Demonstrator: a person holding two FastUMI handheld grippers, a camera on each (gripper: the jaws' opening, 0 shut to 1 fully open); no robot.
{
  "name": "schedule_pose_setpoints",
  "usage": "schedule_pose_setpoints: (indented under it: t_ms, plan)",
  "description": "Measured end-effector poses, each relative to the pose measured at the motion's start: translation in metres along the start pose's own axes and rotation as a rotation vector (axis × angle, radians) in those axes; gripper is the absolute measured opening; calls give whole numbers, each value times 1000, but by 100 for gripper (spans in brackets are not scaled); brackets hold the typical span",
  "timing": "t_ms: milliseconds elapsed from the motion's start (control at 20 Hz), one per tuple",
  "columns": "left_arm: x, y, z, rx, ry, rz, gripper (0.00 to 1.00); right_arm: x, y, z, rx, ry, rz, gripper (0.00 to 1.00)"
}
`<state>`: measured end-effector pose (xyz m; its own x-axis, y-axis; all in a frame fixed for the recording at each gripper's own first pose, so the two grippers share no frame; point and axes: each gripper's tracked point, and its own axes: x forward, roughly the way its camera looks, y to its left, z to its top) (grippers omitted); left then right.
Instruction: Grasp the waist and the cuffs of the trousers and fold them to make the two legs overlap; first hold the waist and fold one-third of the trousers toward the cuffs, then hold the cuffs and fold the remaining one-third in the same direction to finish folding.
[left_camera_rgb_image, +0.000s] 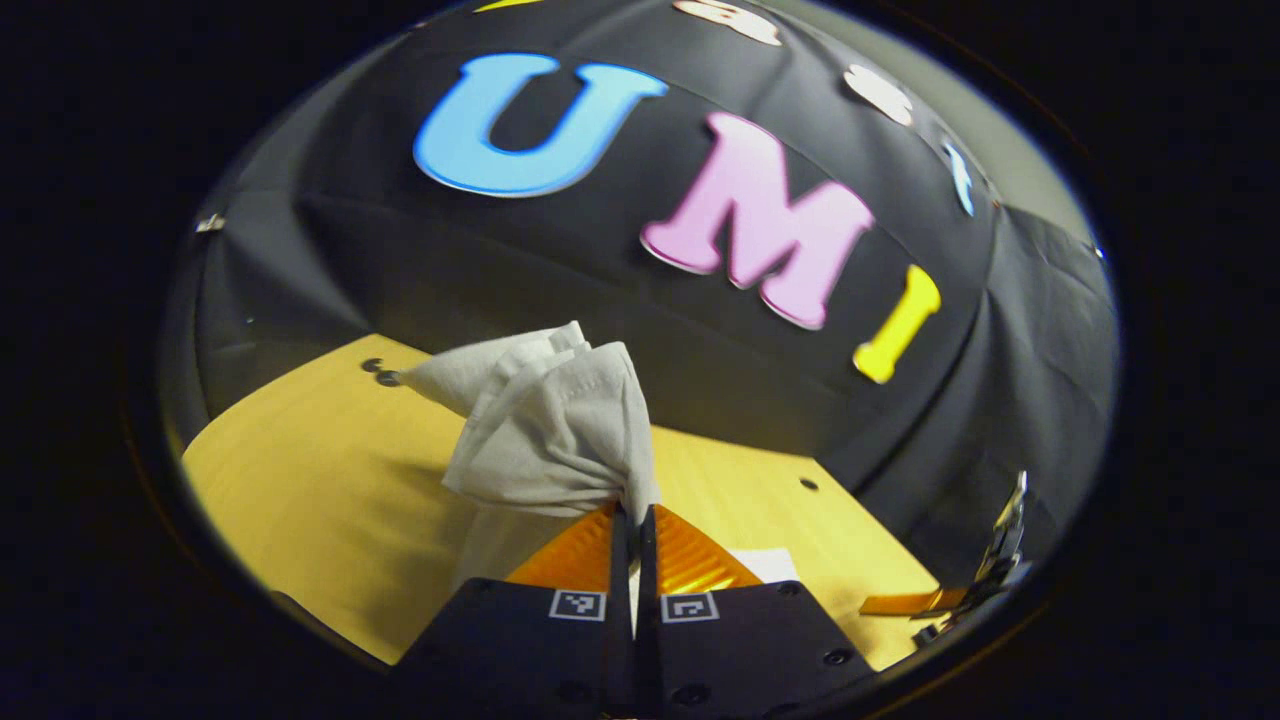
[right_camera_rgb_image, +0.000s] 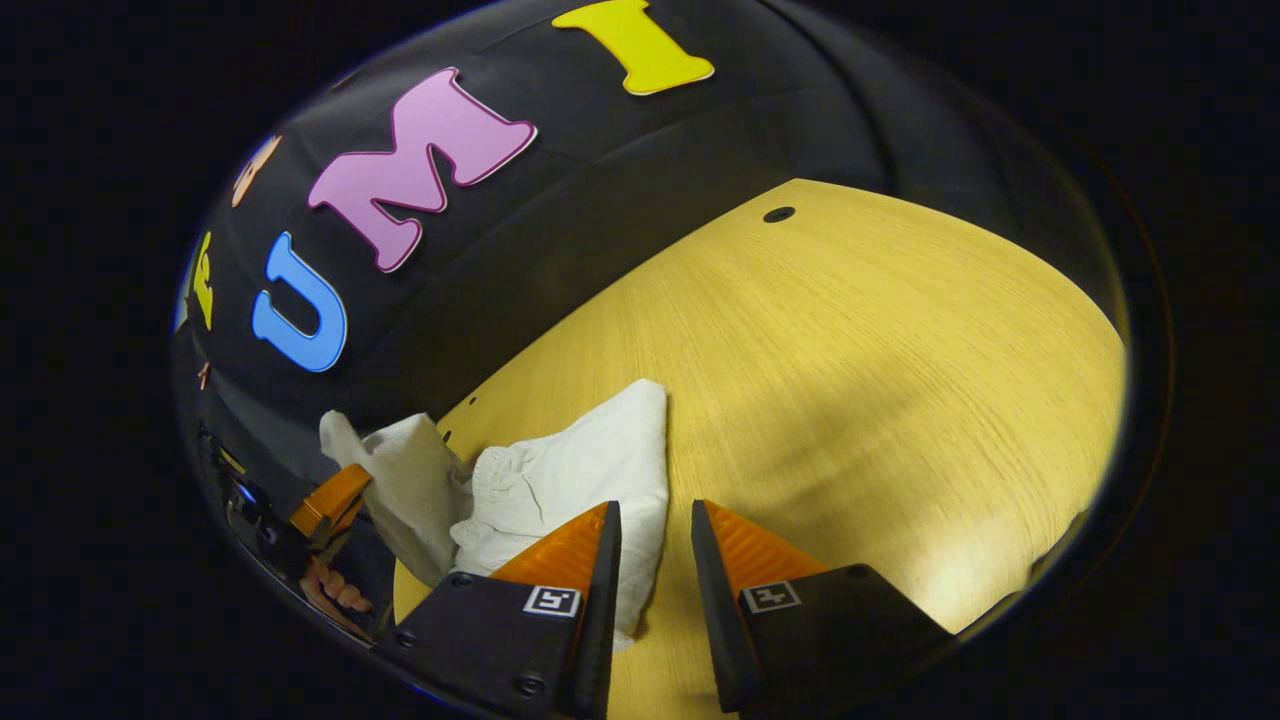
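one pair of trousers (right_camera_rgb_image: 570, 480), two hand-held grippers, one table (right_camera_rgb_image: 850, 380)

Plenty of bare table (right_camera_rgb_image: 880, 380) on your right side, nothing on it. White trousers (right_camera_rgb_image: 570, 480) bunch up w/ the booth wall close behind.

Both views low over table (right_camera_rgb_image: 850, 330), facing wall, sharing trousers (left_camera_rgb_image: 545, 420)

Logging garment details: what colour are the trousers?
White, plain; the trousers show best in the right gripper view.
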<state>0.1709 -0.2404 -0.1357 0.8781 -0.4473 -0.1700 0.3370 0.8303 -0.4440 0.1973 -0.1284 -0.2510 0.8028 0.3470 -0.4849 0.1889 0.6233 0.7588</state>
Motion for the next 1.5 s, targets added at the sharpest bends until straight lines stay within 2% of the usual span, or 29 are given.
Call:
schedule_pose_setpoints:
  t_ms: [200,300,450,550,650,700,750,900,1250,1350,1400,1500]
  plan:
    - [16,-40,-61,208,111,-79,6,-7,-20,-4,17,5,-20,44]
    - [18,-43,-87,380,156,-84,6,-10,-25,-7,22,11,-26,44]
    - [16,-45,-109,717,190,-70,6,-11,-33,-10,22,18,-35,44]
    - [14,-49,-119,969,191,-89,6,-13,-41,-8,11,18,-48,44]
    - [5,-46,-138,1208,175,-151,6,-20,-56,4,12,-1,-69,44]
    - [-3,-36,-148,1344,157,-207,6,-26,-69,16,18,-22,-87,44]
    - [-4,-29,-154,1431,147,-234,6,-28,-73,21,20,-31,-95,44]
    - [2,-21,-168,1592,134,-277,6,-34,-86,29,27,-45,-111,44]
    - [-5,-30,-160,1739,64,-257,9,-36,-83,26,53,-44,-101,44]
    - [-9,-27,-151,1737,30,-225,27,-35,-78,26,41,-42,-93,44]
    - [-12,-26,-143,1727,17,-204,57,-36,-74,27,41,-42,-85,44]
    - [-16,-24,-125,1689,10,-161,86,-39,-62,31,42,-46,-61,44]
